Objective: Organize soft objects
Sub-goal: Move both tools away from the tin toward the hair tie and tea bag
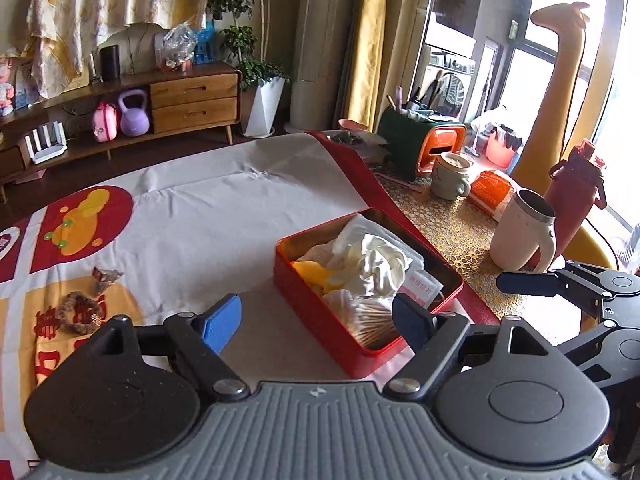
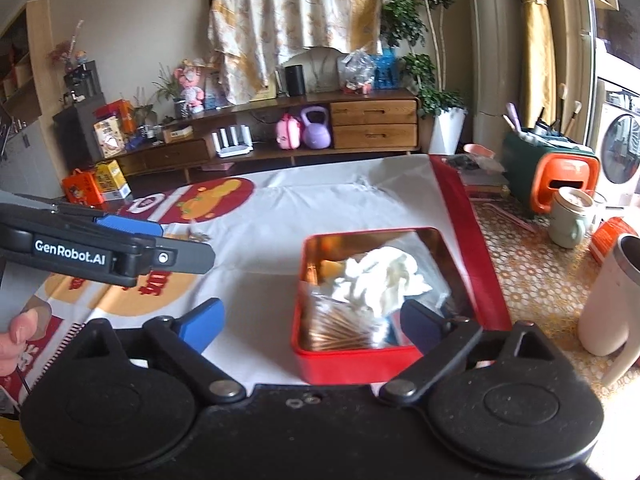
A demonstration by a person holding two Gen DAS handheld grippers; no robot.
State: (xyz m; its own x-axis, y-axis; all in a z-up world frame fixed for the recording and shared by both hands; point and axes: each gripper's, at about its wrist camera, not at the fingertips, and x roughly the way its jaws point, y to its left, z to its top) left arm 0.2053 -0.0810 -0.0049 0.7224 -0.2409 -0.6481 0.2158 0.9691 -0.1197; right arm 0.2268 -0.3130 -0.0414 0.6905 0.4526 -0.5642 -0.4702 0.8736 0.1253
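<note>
Left wrist view. Left tongs (image 1: pixel 318 320): jaws spread wide, nothing between the pads, held above the desk (image 1: pixel 208 216) just short of the near corner of the red tin (image 1: pixel 320 316). Red tin: rectangular, open, standing on the white printed cloth (image 1: pixel 240 200) near that cloth's red border. Contents: crumpled white cloth (image 1: pixel 376 260) on top in the middle, a yellow soft piece (image 1: pixel 316 274) at the left wall, a clear bag of thin brown sticks (image 1: pixel 370 320) at the near end, a small pink-printed packet (image 1: pixel 420 284) at the right wall. Rope ring (image 1: pixel 80 312): lying on the printed cloth, well left of the tin. White mug (image 1: pixel 520 232): on the patterned mat to the right of the tin, apart from it. Right tongs (image 1: pixel 528 280): seen at the right edge, one dark finger visible.

Right wrist view. Right tongs (image 2: pixel 312 326): jaws spread wide, empty, poised over the near end of the red tin (image 2: pixel 360 364). Crumpled white cloth (image 2: pixel 384 280): resting inside the tin, touching neither pad. Bag of sticks (image 2: pixel 340 328): in the tin's near half. Left tongs (image 2: pixel 160 240): entering from the left edge, over the printed cloth, beside a person's thumb (image 2: pixel 22 330).
</note>
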